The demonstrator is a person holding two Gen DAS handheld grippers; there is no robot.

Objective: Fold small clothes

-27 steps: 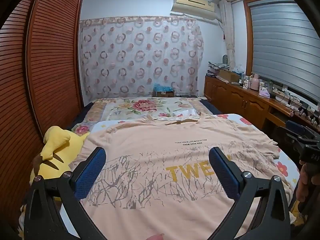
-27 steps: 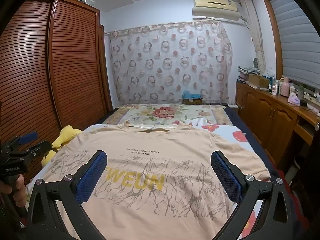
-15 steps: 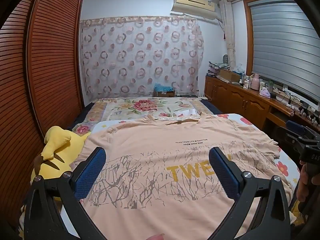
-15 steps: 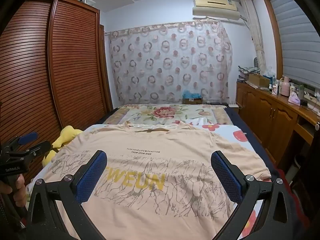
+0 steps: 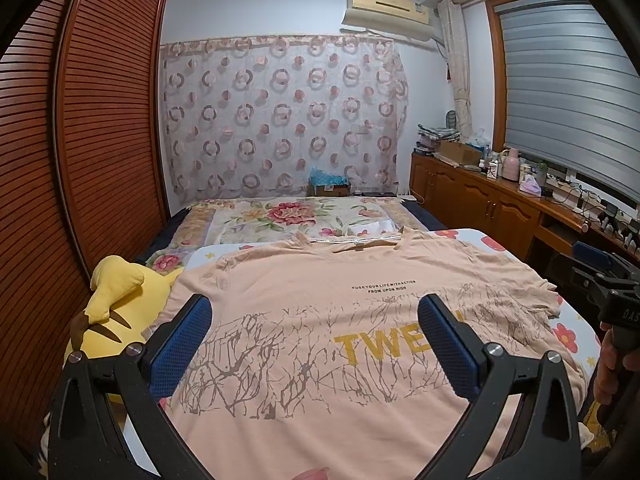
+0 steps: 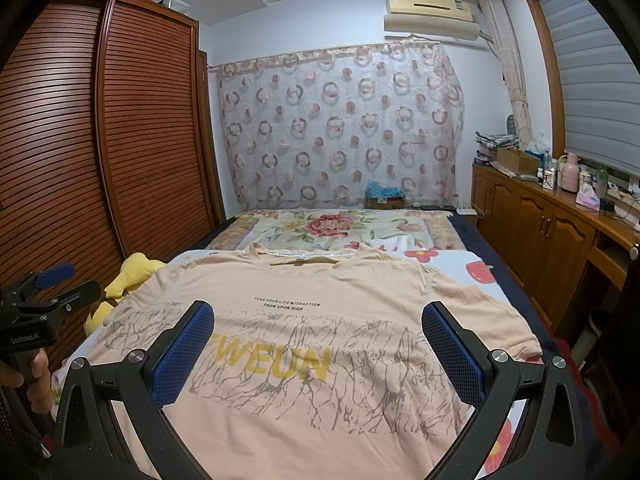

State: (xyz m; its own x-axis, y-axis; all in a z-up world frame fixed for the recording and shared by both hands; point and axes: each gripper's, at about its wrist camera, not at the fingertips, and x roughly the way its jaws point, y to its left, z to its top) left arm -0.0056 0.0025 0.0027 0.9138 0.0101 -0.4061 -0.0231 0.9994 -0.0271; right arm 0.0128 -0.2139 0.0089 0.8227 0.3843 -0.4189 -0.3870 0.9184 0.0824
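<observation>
While both grippers hang over the near end of the bed (image 5: 532,276), the peach T-shirt (image 5: 320,300) is lying flat and face up on it, collar at the far end, hem running down under the jaws toward the camera. The left gripper (image 5: 314,336) has its jaws spread as wide as they go, nothing pinched between the blue pads, just the shirt's grey branch print and the yellow "TWE" lettering showing through the gap. Same deal on the right gripper (image 6: 318,340): jaws fully apart, empty, with "WEUN" sitting right between them and the small black text line a bit beyond. Neither one looks like it's touching the fabric, both seem to hover above it, tilted down a little.

Off to the left of the left jaws there's a yellow plush toy (image 5: 112,312) tucked against the bed edge, next to the slatted wooden wardrobe (image 5: 80,140). Past the shirt's collar, well beyond the jaws, a floral blanket (image 5: 296,220) covers the far half of the bed. A hand (image 5: 610,364) holding the right gripper's handle peeks in at the right edge of the left view.
</observation>
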